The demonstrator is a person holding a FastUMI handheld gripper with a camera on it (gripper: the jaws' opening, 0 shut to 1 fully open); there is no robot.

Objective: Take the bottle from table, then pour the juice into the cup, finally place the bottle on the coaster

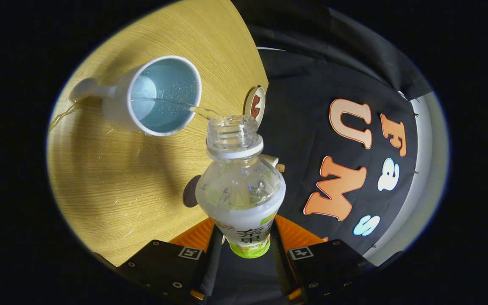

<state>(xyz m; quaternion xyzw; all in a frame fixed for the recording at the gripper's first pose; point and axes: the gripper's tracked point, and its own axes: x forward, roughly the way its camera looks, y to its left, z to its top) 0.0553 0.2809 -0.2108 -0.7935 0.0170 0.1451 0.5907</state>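
My gripper (244, 241) is shut on a clear plastic bottle (240, 186) with a green and white label, both fingers pressing its lower body. The bottle is uncapped and tipped so its open mouth (232, 127) points toward a white cup (159, 95) just beyond it. A thin stream of clear liquid (172, 103) runs from the mouth over the cup's rim into the cup, which holds liquid with small bubbles. The cup's handle (87, 88) points away from the bottle. A round coaster (255, 106) with a brown picture lies past the bottle's mouth, near the table's edge.
The wooden table (112, 178) carries a few drops near the cup and a wet streak (62, 115) by its handle. A dark round thing (191, 191) lies partly hidden behind the bottle. The table's edge runs beside the coaster, with the black cloth wall beyond.
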